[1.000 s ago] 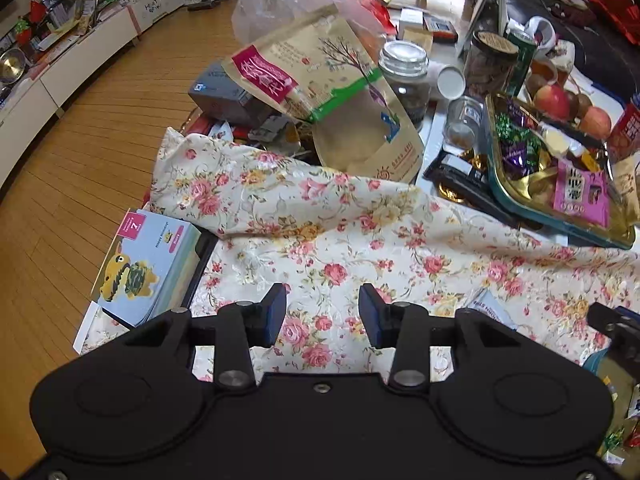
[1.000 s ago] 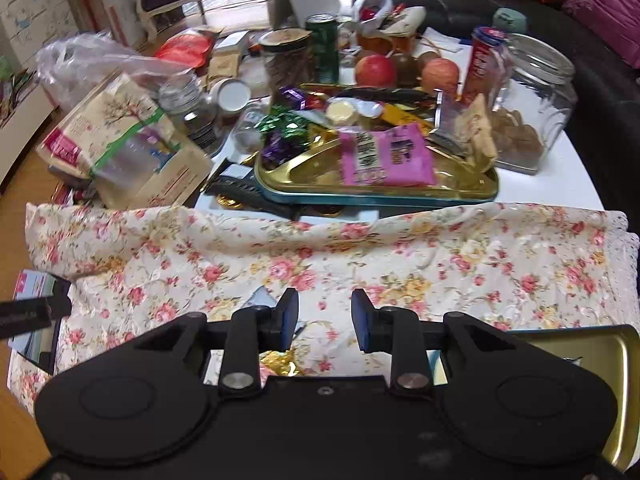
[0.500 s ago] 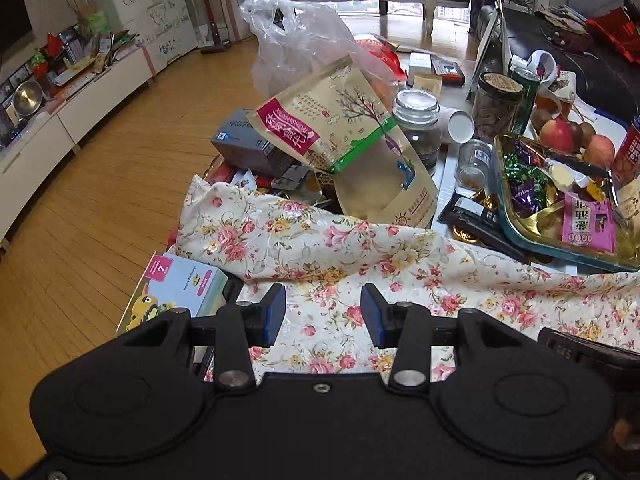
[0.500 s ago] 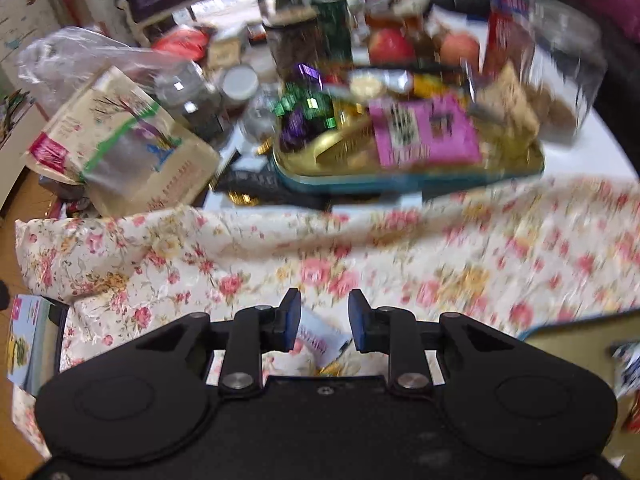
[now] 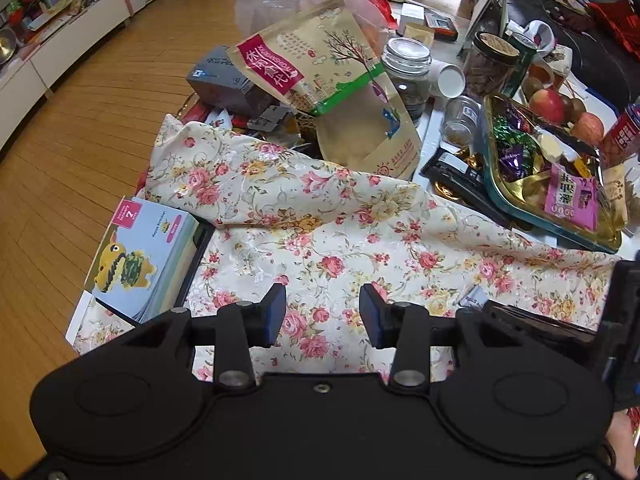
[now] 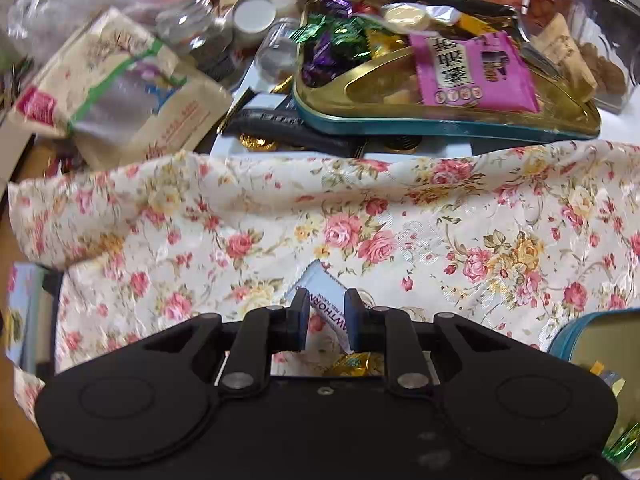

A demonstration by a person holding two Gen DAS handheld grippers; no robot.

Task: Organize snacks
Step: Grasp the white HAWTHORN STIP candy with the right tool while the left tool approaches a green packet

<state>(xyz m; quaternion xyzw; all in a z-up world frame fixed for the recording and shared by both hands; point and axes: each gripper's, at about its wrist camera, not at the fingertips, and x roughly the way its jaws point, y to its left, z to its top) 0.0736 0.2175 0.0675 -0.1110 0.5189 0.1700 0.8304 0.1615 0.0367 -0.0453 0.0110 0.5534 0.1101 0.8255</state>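
Note:
My right gripper (image 6: pixel 327 312) points down at the floral cloth (image 6: pixel 440 208), its jaws closed in on a white snack packet (image 6: pixel 326 292) printed "HAWTHORN"; both pads touch its sides. A gold-wrapped candy (image 6: pixel 356 362) lies just behind it. Further back, a gold tray with a teal rim (image 6: pixel 440 126) holds wrapped candies and a pink packet (image 6: pixel 472 68). My left gripper (image 5: pixel 322 316) hovers open over the cloth (image 5: pixel 320 220) with nothing between its fingers. The same packet (image 5: pixel 474 294) shows to its right.
A second teal-rimmed tray (image 6: pixel 592 344) sits at the lower right. A brown pouch (image 5: pixel 320 60), glass jar (image 5: pixel 408 64), apples (image 5: pixel 548 104) and tins crowd the back of the table. A blue box (image 5: pixel 136 256) lies at the cloth's left edge, above wooden floor.
My right gripper has come down toward the cloth and its jaws have narrowed onto the white packet. The left gripper has stayed open and its view has barely shifted.

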